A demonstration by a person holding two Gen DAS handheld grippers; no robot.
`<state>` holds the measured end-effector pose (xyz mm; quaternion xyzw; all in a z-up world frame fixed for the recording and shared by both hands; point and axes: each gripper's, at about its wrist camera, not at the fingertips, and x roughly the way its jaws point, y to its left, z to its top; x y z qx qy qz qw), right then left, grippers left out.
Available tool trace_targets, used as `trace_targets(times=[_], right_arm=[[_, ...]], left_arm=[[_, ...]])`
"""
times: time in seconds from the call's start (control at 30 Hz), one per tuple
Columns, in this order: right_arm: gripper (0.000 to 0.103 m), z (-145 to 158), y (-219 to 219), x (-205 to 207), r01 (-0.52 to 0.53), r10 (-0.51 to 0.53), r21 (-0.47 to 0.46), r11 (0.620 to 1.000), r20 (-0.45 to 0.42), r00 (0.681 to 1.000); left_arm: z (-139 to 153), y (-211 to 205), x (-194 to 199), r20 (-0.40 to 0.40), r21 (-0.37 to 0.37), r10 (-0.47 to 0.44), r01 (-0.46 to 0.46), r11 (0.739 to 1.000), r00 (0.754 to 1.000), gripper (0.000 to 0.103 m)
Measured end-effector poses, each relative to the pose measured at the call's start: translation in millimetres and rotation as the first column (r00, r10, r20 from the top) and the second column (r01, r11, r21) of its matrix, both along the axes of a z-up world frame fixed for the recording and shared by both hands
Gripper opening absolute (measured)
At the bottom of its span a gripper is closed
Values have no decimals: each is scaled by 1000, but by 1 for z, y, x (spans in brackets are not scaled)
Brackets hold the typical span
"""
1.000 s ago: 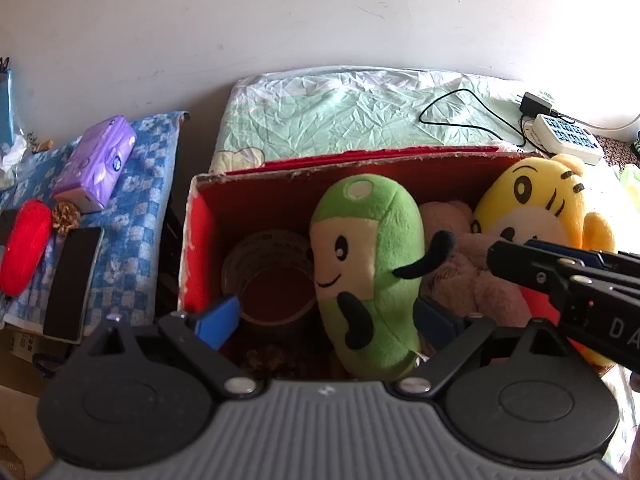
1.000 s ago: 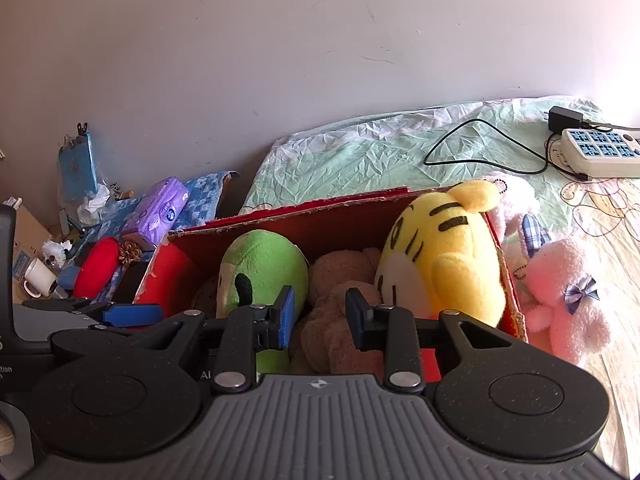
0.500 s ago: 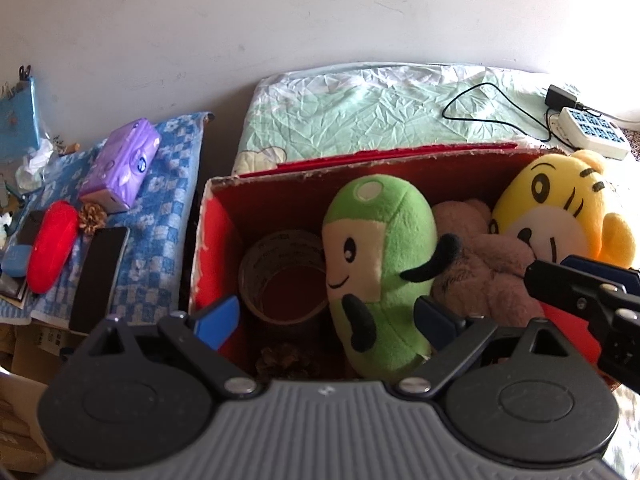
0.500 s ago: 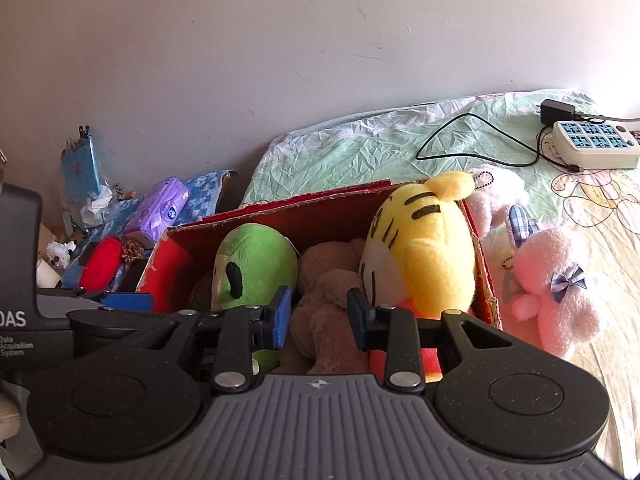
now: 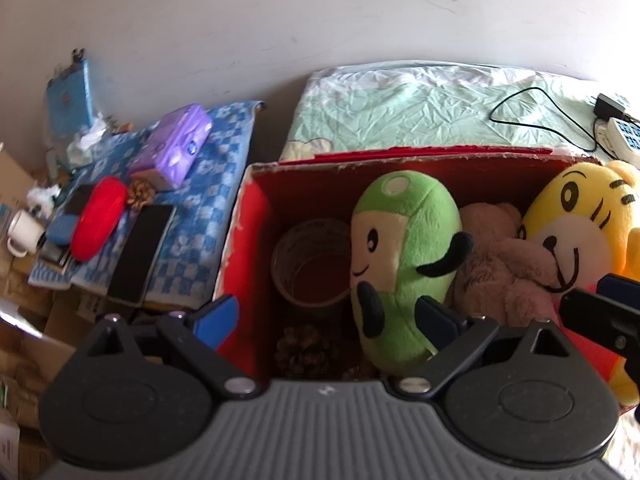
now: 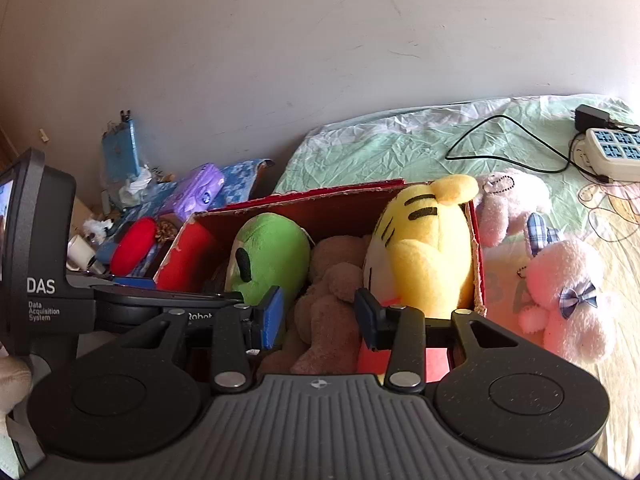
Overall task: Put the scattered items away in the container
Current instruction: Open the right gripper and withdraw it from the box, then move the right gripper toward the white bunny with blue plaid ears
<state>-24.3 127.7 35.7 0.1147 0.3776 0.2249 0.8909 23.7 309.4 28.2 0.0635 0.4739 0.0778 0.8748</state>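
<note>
A red cardboard box [image 5: 256,216] [image 6: 478,264] stands on the bed. It holds a green plush [image 5: 404,256] [image 6: 272,256], a brown bear [image 5: 500,268] [image 6: 332,292], a yellow tiger plush [image 5: 580,224] [image 6: 428,248], a tape roll [image 5: 312,264] and a pine cone [image 5: 304,350]. Two pink plush toys [image 6: 568,300] [image 6: 508,204] lie on the bed right of the box. My left gripper [image 5: 326,316] is open and empty, near the box's front. My right gripper [image 6: 318,316] is open and empty, in front of the bear.
A blue checked cloth [image 5: 200,216] left of the box carries a purple tissue pack [image 5: 172,148], a red case [image 5: 98,218], a phone [image 5: 142,252] and a mug [image 5: 22,232]. A power strip [image 6: 612,154] and black cable [image 6: 508,140] lie on the green bedsheet [image 5: 400,112].
Both grippers have drawn back and shifted left. The box and plush toys have slid right in the left view; more of the pink plush shows in the right view. Jaws unchanged.
</note>
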Motion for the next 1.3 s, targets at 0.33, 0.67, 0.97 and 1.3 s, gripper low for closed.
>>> trace_targets(times=[0.33, 0.67, 0.97, 1.3], right_arm=[[42, 5, -32, -4, -141, 140, 75, 987, 20, 990], [43, 1, -69, -3, -239, 236, 137, 961, 35, 971], [44, -8, -111, -8, -230, 232, 178, 957, 9, 973], [44, -22, -148, -8, -146, 154, 174, 974, -32, 988]], left_arm=[[8, -27, -20, -6, 4, 106, -106, 994, 994, 95], [15, -61, -42, -3, 33, 216, -215, 976, 976, 95], [23, -98, -60, 27, 28, 211, -211, 977, 977, 95], [30, -132, -57, 98, 72, 128, -136, 988, 987, 95]])
